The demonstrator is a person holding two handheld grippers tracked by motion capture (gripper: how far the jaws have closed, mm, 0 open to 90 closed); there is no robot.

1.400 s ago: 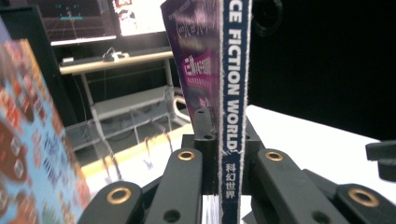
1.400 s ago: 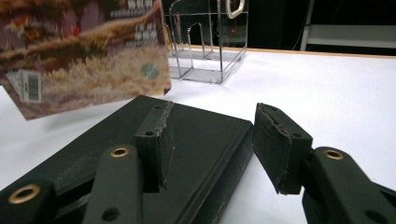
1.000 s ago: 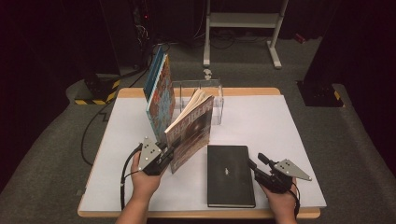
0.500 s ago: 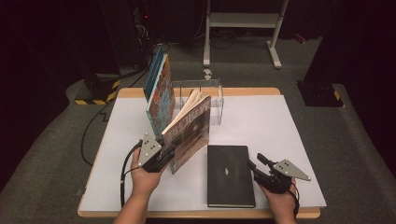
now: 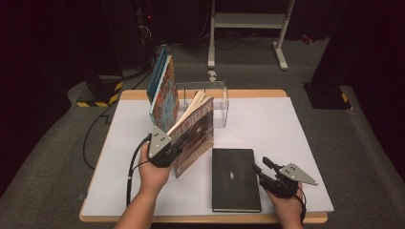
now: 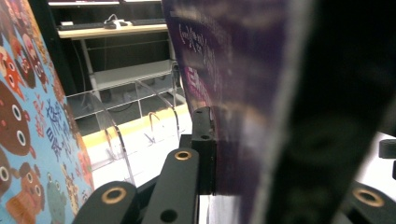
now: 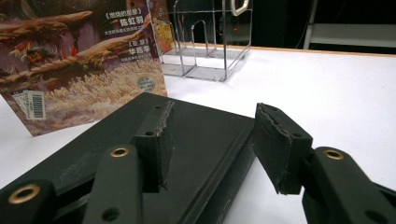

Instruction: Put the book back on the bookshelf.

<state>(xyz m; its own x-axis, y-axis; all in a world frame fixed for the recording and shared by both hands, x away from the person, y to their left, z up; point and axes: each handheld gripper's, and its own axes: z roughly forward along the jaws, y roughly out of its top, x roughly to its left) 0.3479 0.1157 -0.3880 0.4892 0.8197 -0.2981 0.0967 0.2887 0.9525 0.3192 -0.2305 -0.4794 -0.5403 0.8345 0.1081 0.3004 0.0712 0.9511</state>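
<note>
My left gripper [image 5: 177, 146] is shut on the lower spine corner of a paperback [image 5: 195, 130] with a purple-brown cover, held tilted off the table, pages fanning towards the clear rack [image 5: 212, 102]. The jaws have just been closing a little on it. In the left gripper view the cover [image 6: 224, 70] sits pinched between the jaws of the left gripper [image 6: 261, 154]. A black book [image 5: 235, 179] lies flat at the front. My right gripper [image 5: 261, 171] stands open at its right edge; in the right gripper view the right gripper [image 7: 215, 128] has one jaw over the cover [image 7: 84, 144] and one beyond it.
A colourful picture book [image 5: 162, 90] stands upright at the left end of the clear rack [image 6: 130, 116]. The white table top [image 5: 286, 133] lies bare to the right. A metal stand [image 5: 248, 24] and cables are on the floor behind.
My left gripper has carried the paperback slightly up and away, closer to the rack. The right gripper and the black book have stayed put.
</note>
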